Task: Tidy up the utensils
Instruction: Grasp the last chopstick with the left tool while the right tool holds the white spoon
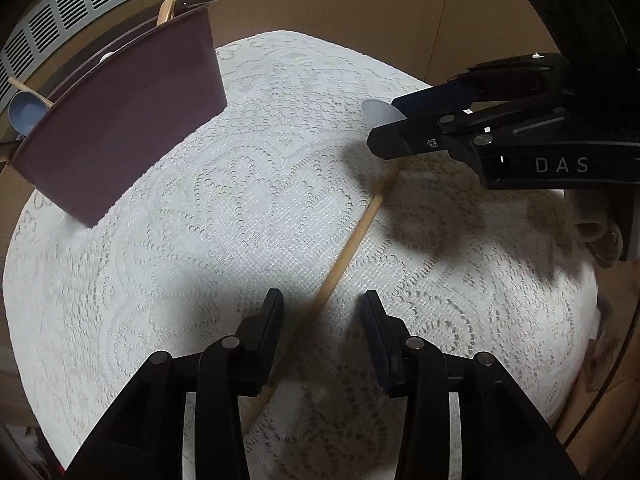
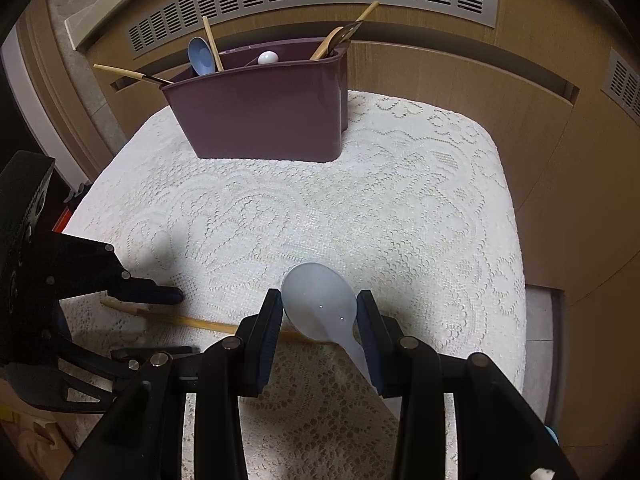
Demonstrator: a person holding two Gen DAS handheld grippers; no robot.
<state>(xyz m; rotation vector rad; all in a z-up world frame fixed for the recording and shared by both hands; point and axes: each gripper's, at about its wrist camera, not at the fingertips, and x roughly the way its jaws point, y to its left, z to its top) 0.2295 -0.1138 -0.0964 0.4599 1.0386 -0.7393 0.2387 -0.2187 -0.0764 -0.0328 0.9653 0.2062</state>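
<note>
Several utensils already stood in the purple caddy, while one white spoon (wooden-handled) remained, bracketed by the right gripper, the left gripper spread apart over its handle.

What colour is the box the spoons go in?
The utensil box is dark purple; the right wrist view shows it best.

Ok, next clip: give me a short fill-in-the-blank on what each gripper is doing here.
1. The right gripper holds a white ____.
2. The left gripper is open, its fingers on either side of a wooden ____ lying on the lace cloth.
3. The purple caddy already holds a ____ spoon.

Missing words: spoon; stick; blue
</note>
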